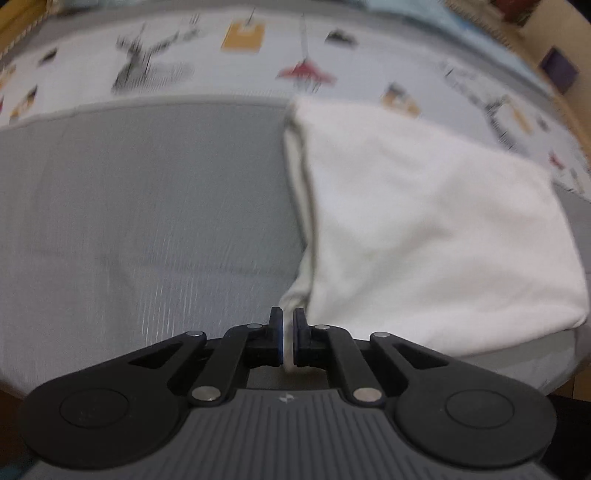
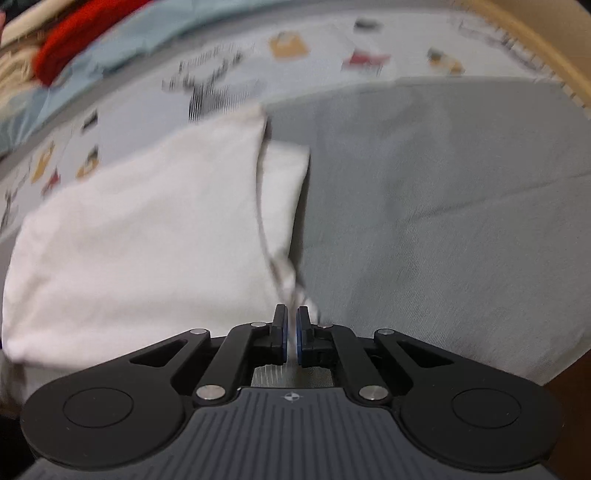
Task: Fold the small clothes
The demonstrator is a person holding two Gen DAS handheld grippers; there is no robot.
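A white garment (image 1: 424, 229) lies folded on a grey cloth surface (image 1: 147, 203). In the left wrist view it fills the right half, and its near left corner tapers down into my left gripper (image 1: 288, 314), which is shut on that corner. In the right wrist view the same white garment (image 2: 147, 229) fills the left half, with a lower layer showing along its right edge. Its near right corner runs down between the pads of my right gripper (image 2: 292, 312), which is shut on it.
Beyond the grey surface (image 2: 443, 221) lies a pale sheet printed with small pictures (image 1: 243, 55). A red cloth (image 2: 74, 40) and a light blue cloth (image 2: 147, 33) are piled at the far left. A purple box (image 1: 559, 70) stands at the far right.
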